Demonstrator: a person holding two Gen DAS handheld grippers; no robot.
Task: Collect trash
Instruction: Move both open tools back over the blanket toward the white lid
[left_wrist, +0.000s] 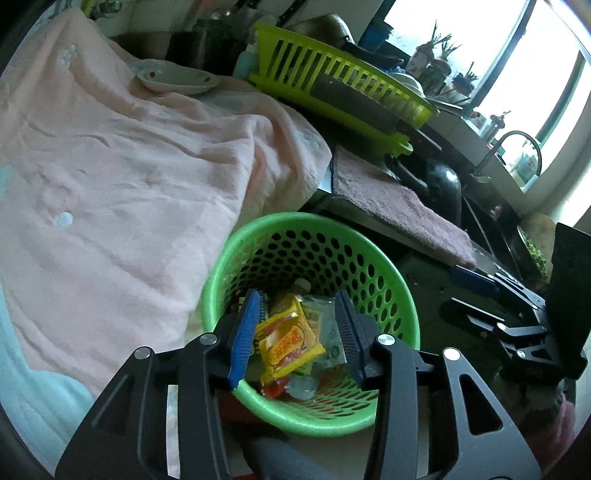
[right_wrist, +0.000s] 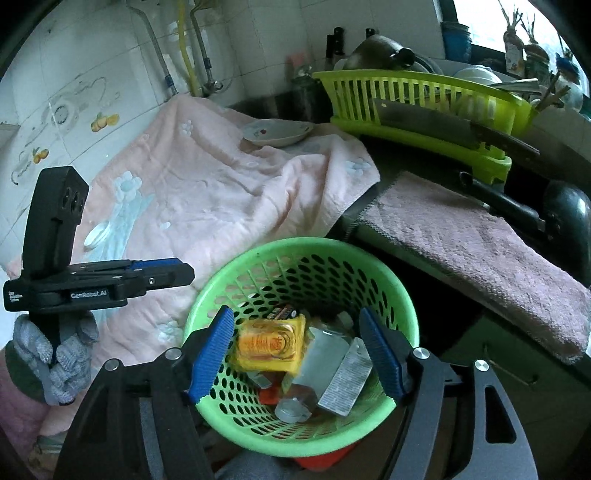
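A green perforated basket (left_wrist: 221, 266) (right_wrist: 406, 295) stands below the counter edge. It holds trash: a yellow snack packet (left_wrist: 288, 341) (right_wrist: 271, 345), a silvery wrapper (right_wrist: 345, 384), a clear plastic cup (right_wrist: 291, 411) and red scraps. My left gripper (left_wrist: 297, 295) hovers open and empty over the basket. My right gripper (right_wrist: 295, 314) is also open and empty above the basket. The left gripper (right_wrist: 184, 271), held by a gloved hand, shows at the left of the right wrist view; the right gripper (left_wrist: 458, 288) shows at the right of the left wrist view.
A pink blanket (left_wrist: 110, 166) (right_wrist: 207, 192) covers the counter, with a shallow white dish (left_wrist: 177, 77) (right_wrist: 277, 133) on it. A lime dish rack (left_wrist: 343, 77) (right_wrist: 424, 110) with a cleaver, a mauve towel (left_wrist: 399, 210) (right_wrist: 480, 240), a black pot and a sink lie to the right.
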